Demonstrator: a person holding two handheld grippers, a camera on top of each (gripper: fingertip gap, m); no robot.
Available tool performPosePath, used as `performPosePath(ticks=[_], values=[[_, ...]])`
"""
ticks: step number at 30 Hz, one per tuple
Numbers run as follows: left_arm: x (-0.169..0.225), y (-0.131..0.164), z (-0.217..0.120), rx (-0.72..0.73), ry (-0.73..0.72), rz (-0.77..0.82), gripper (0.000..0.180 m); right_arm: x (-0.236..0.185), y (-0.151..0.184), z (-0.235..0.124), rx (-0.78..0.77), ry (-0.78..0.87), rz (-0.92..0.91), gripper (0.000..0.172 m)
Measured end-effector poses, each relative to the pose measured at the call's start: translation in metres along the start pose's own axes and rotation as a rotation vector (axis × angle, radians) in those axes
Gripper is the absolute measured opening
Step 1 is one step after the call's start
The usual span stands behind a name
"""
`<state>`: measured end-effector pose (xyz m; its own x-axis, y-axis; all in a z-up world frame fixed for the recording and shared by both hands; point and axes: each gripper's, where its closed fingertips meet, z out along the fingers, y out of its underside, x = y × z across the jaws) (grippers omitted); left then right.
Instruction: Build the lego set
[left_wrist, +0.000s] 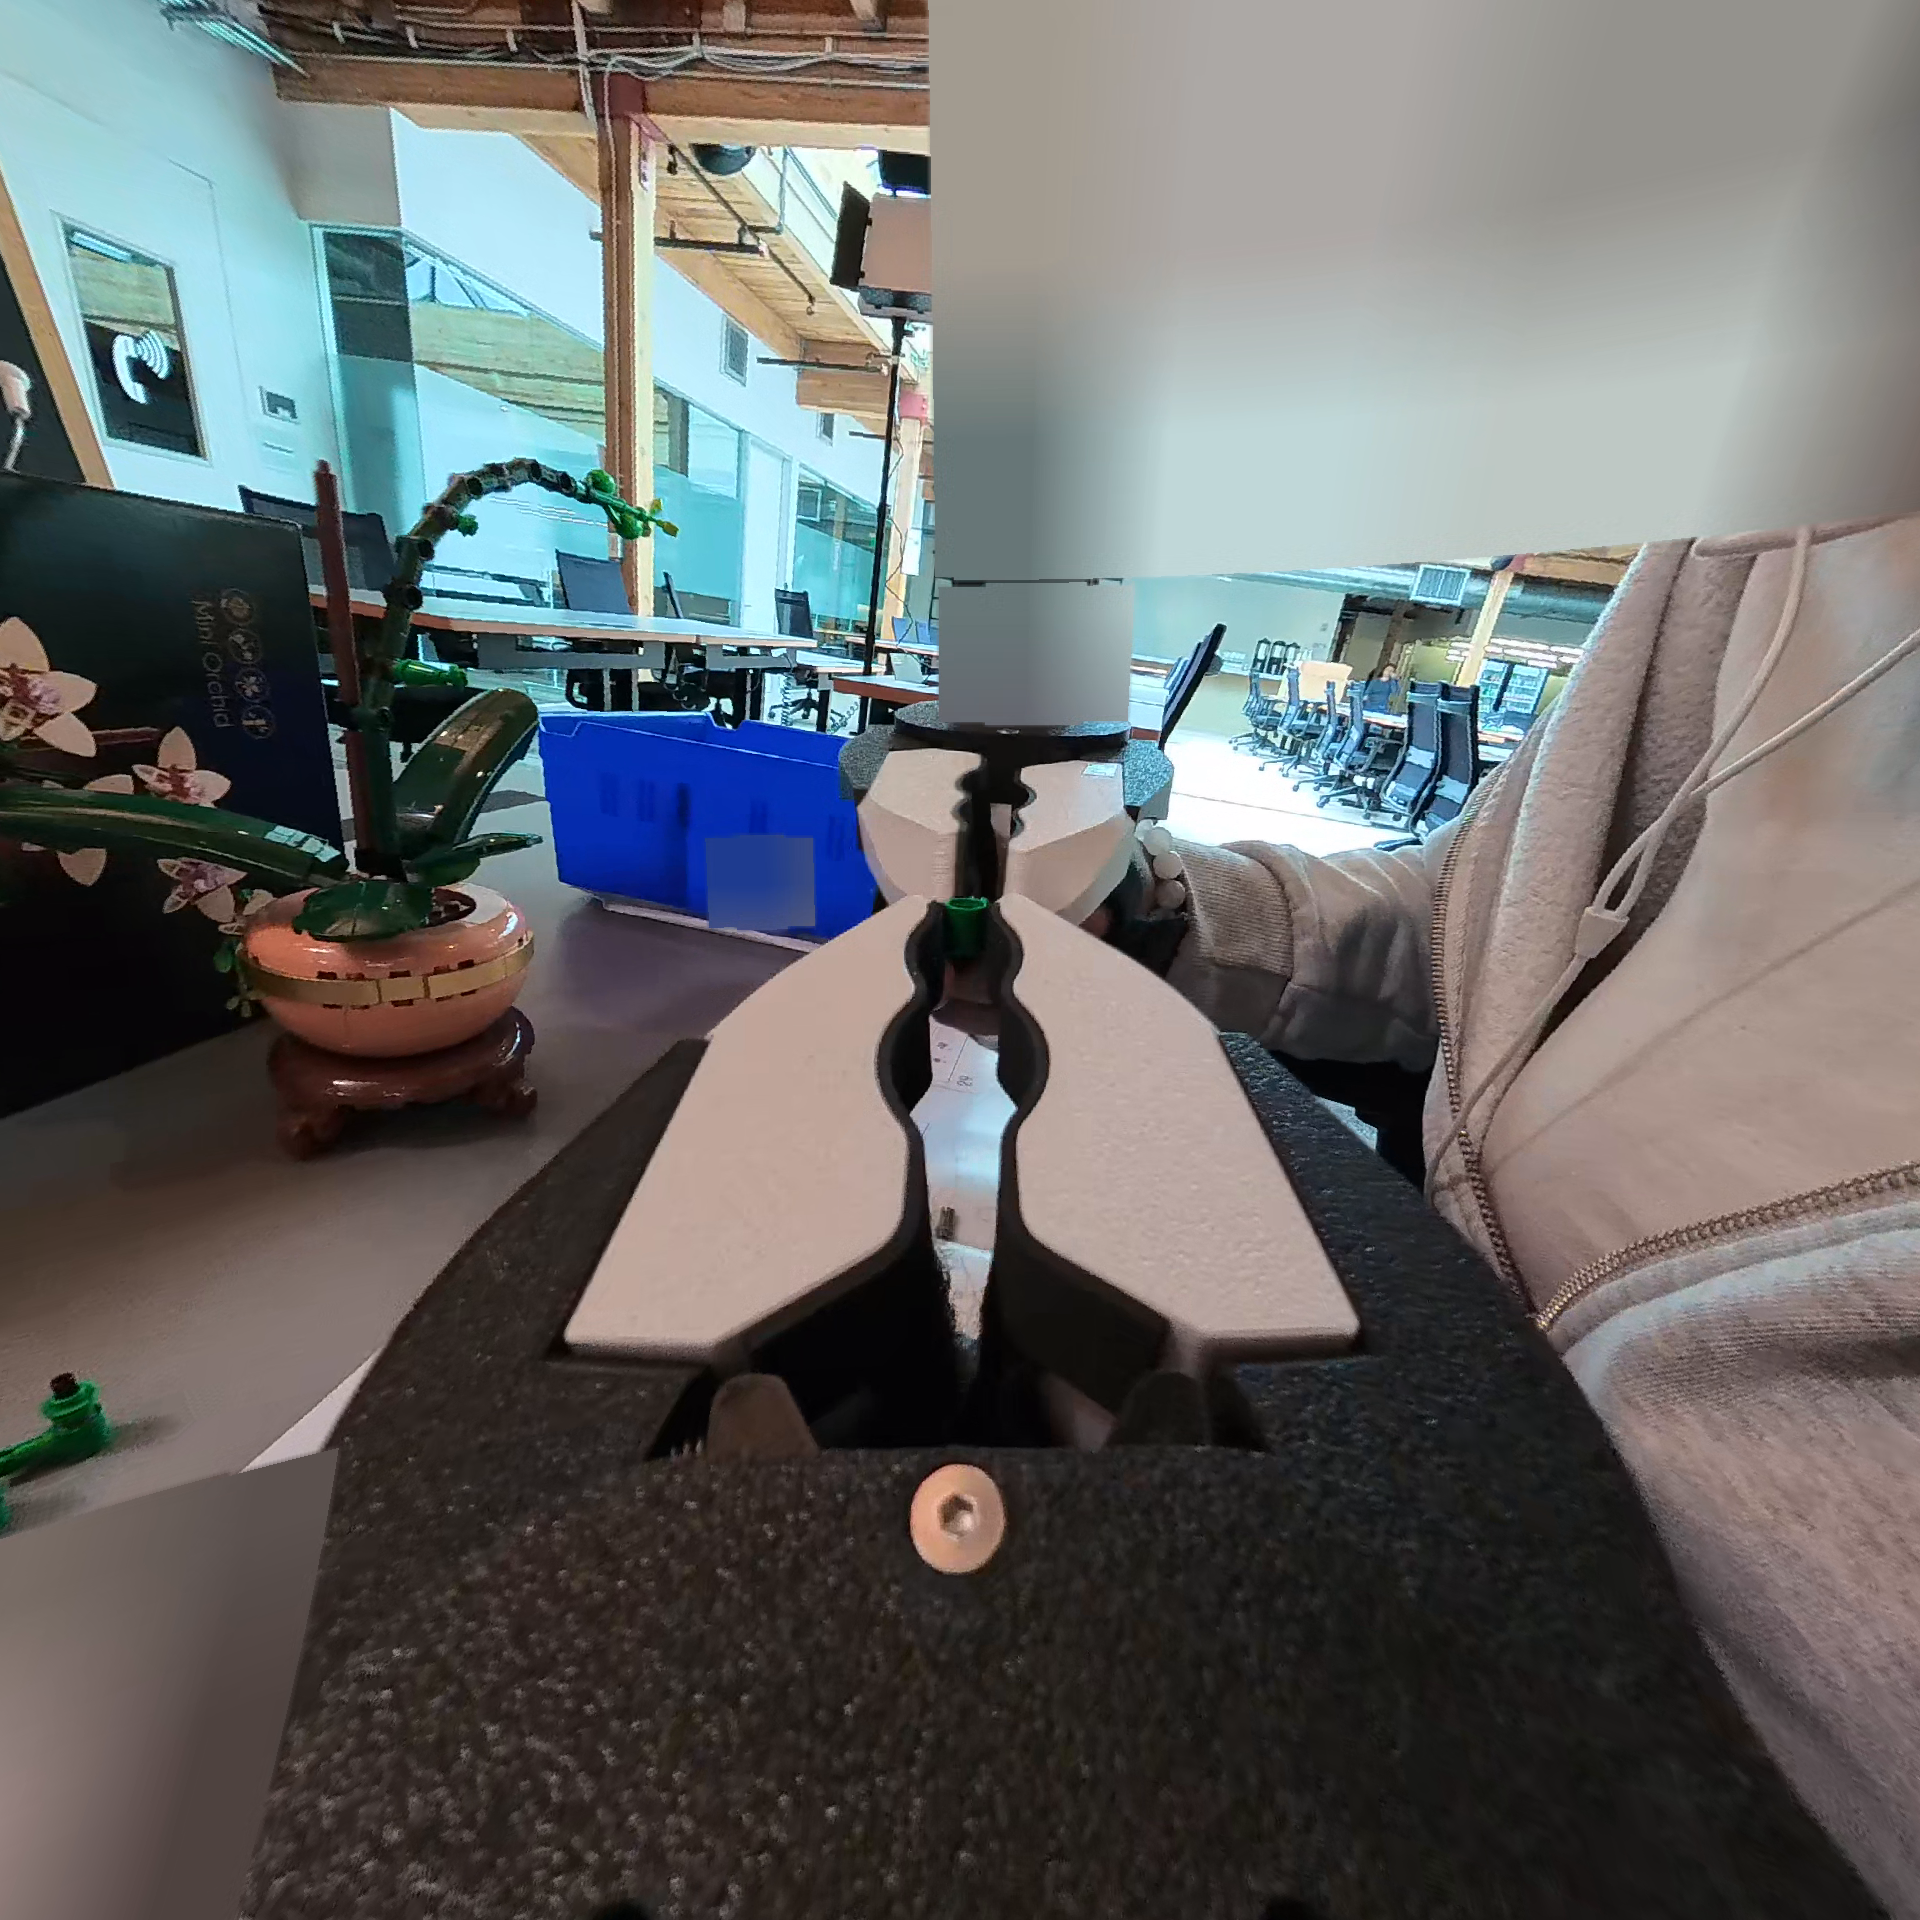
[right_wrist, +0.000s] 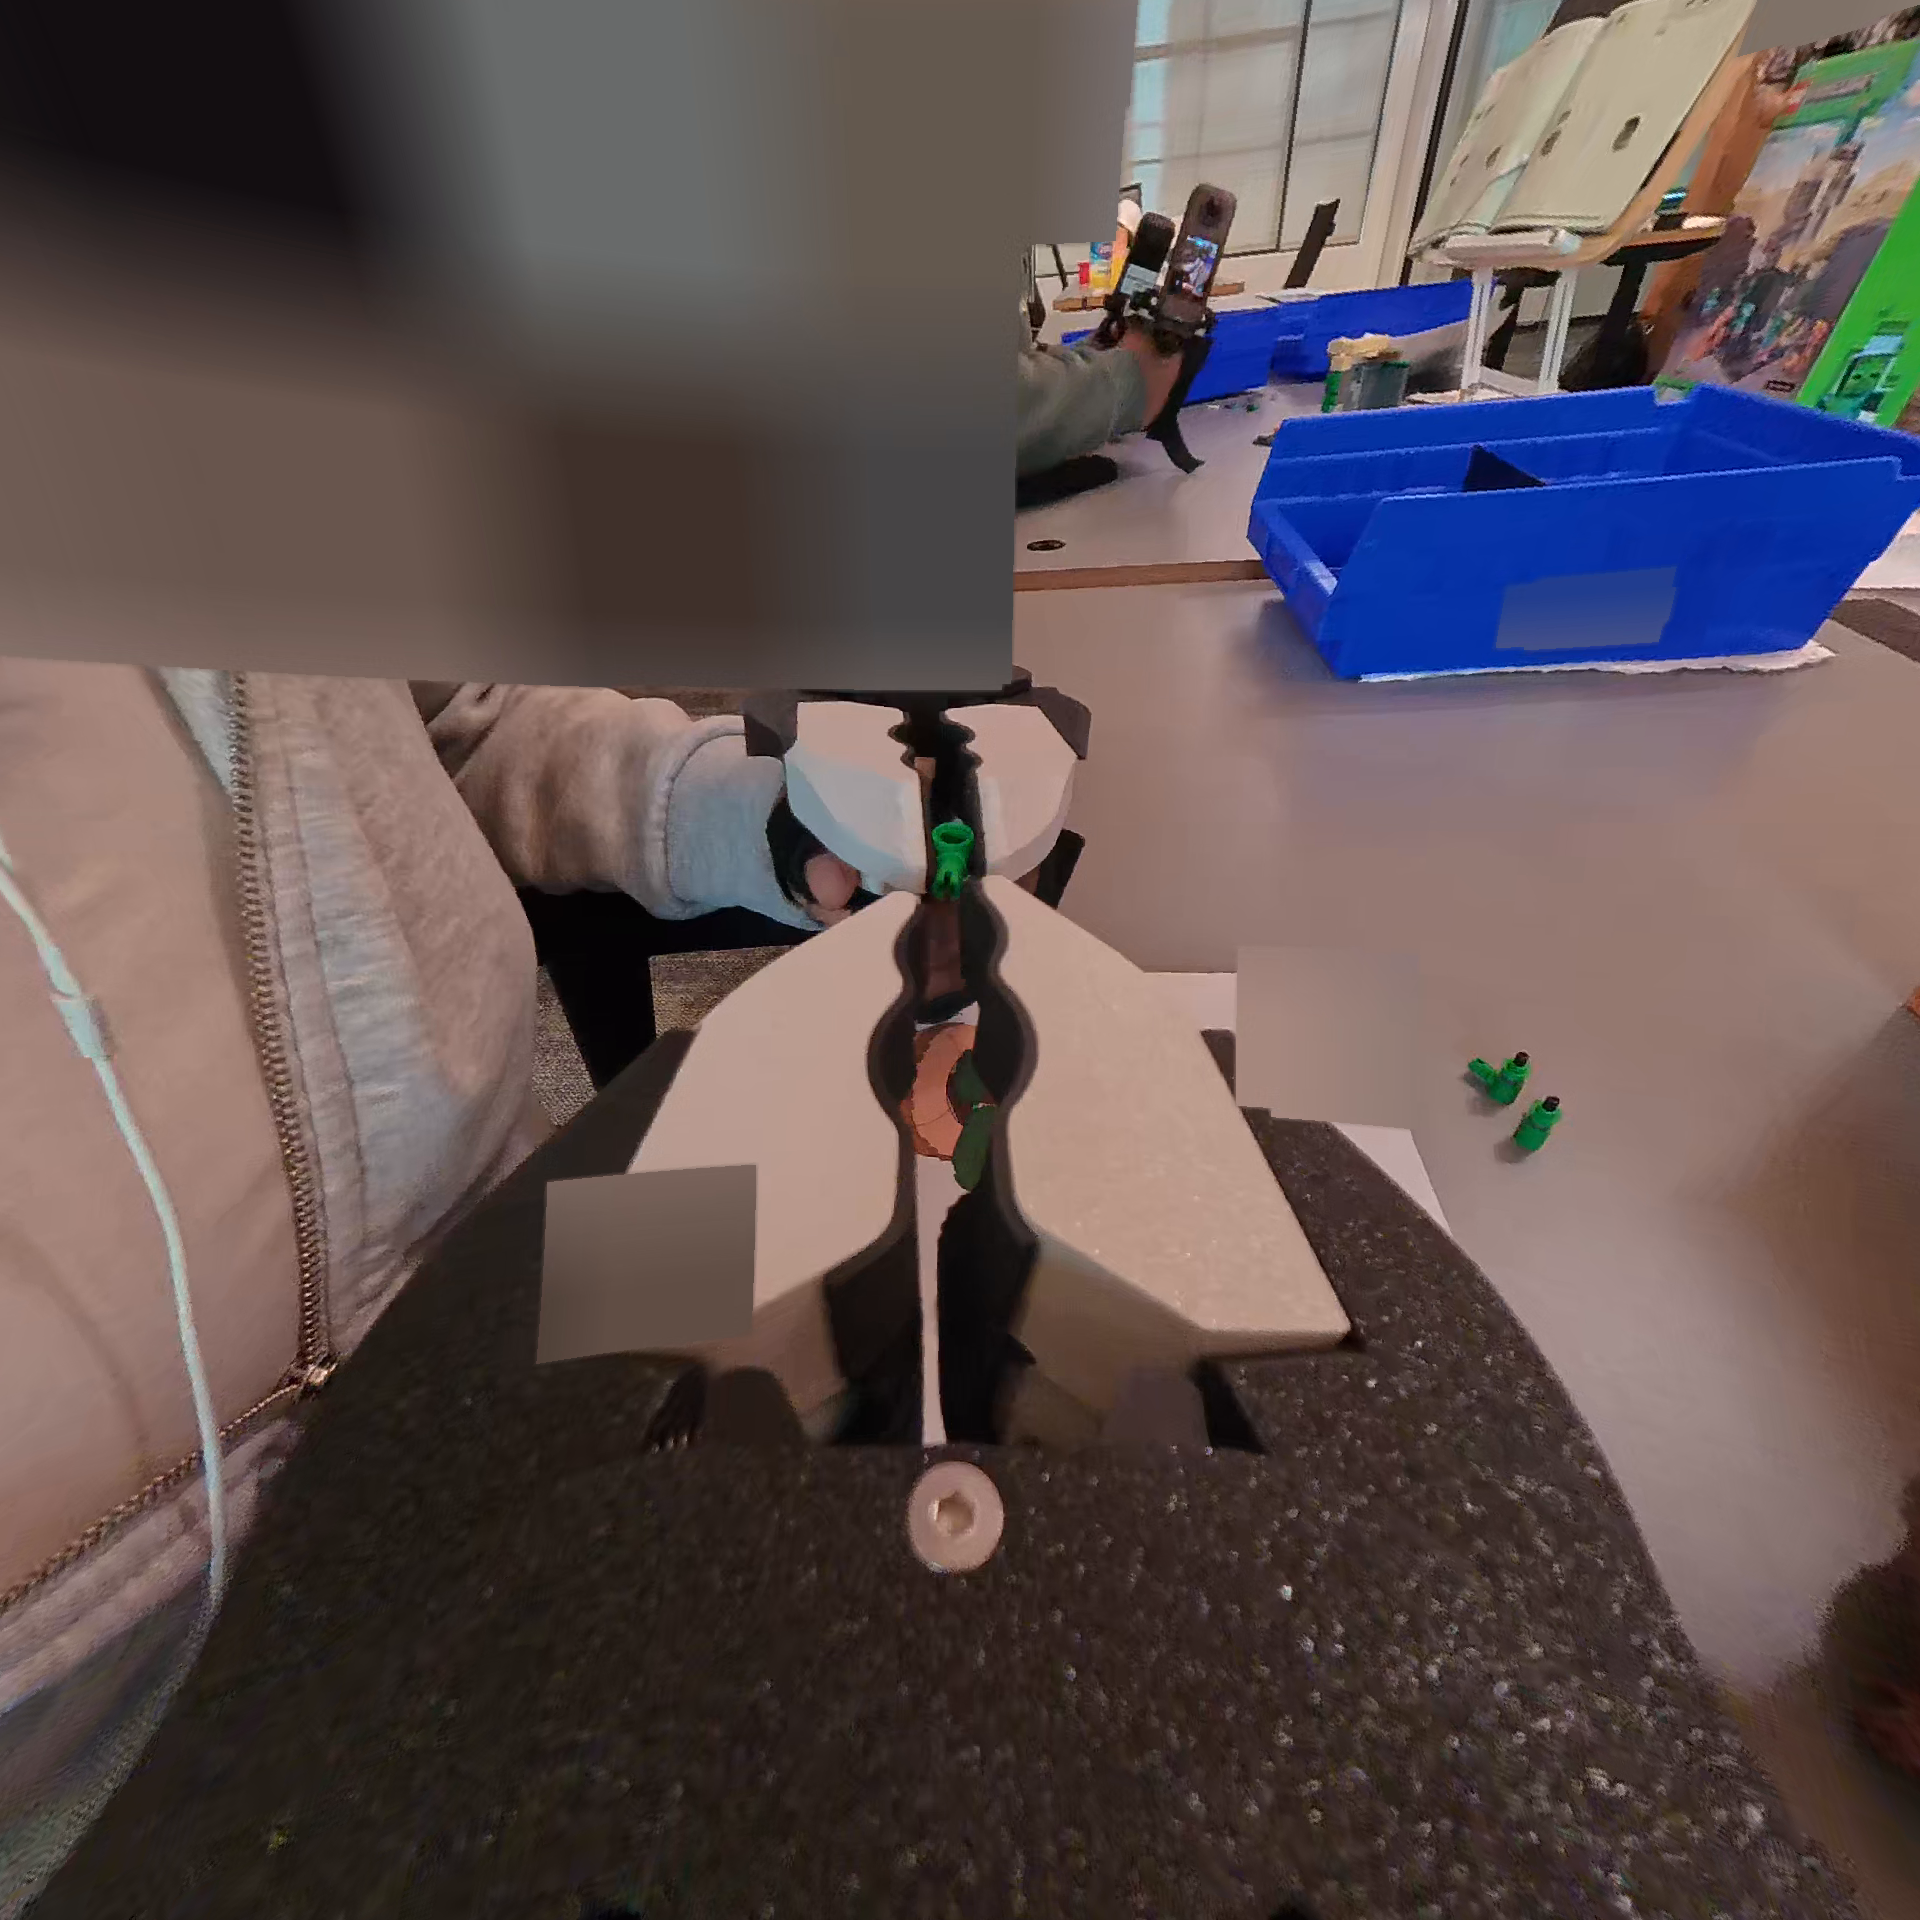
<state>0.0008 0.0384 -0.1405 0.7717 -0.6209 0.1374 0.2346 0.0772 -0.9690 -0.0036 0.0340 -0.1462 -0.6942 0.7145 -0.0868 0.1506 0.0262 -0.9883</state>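
Observation:
My left gripper (left_wrist: 962, 916) is shut on a small green brick piece (left_wrist: 964, 927) pinched between its white fingertips. The same piece shows in the right wrist view (right_wrist: 950, 858), gripped in the left gripper's tips (right_wrist: 940, 821). My right gripper (right_wrist: 943, 902) faces the left one tip to tip. Its fingers stand nearly together, and the tips close on the near end of the green piece. In the left wrist view the right gripper (left_wrist: 985, 883) sits just beyond the piece. Both grippers are held up above the grey table (right_wrist: 1351, 831).
A brick-built orchid in a pink pot (left_wrist: 384, 966) stands at the left before a dark box (left_wrist: 125, 727). A blue bin (right_wrist: 1558, 530) sits behind. Loose green pieces (right_wrist: 1501, 1086) lie on the table. A person in a grey hoodie (left_wrist: 1662, 1039) is close by. Left and right tips are no more than a few centimetres apart.

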Motion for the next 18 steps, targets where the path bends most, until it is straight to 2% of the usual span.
performPosePath(ticks=[18], values=[[0.0027, 0.0046, 0.0002, -0.031, 0.028, -0.014, 0.006, -0.0023, 0.0047, 0.0004, -0.007, -0.057, 0.045, 0.004]])
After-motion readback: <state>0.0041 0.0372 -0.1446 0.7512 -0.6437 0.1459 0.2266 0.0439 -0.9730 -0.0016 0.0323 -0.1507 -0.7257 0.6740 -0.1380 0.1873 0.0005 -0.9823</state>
